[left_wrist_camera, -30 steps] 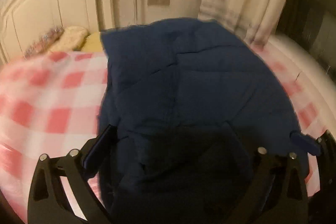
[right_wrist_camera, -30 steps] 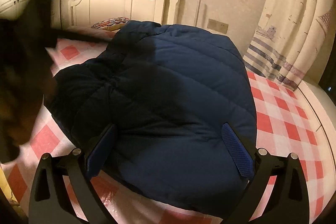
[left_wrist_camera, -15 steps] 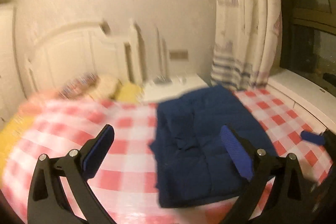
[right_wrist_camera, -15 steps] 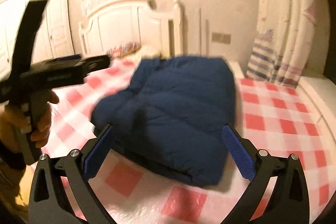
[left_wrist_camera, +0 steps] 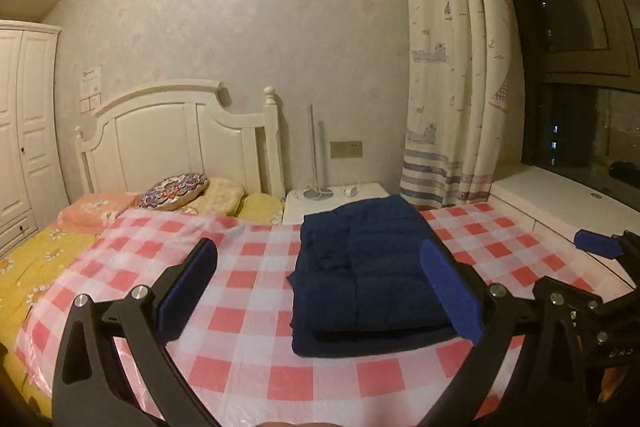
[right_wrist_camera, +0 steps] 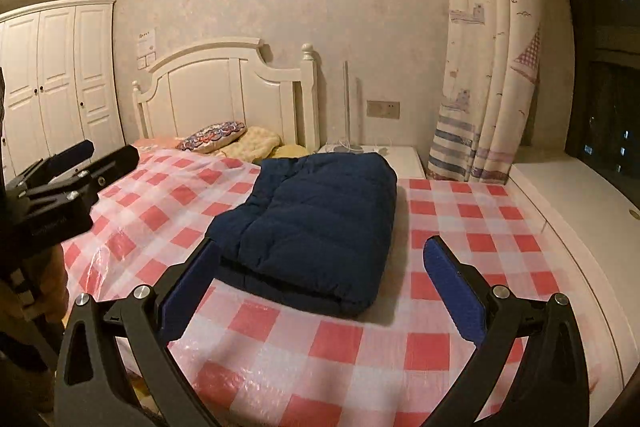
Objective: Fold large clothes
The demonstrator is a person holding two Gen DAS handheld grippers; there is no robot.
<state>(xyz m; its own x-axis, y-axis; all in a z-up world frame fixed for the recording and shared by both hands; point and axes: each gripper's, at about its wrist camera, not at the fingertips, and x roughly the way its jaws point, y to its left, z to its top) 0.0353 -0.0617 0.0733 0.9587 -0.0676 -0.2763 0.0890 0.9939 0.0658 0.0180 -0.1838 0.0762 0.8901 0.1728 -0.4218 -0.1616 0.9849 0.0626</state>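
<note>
Above the folded jacket [left_wrist_camera: 368,267], both grippers' fingers [left_wrist_camera: 450,293] gape empty.

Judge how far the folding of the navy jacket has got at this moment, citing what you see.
Done: the navy jacket lies as a compact layered rectangle on the checked cover. In hand: nothing; the left gripper and right gripper are open, off the fabric. Left: perhaps only tidying the uneven left edge.
</note>
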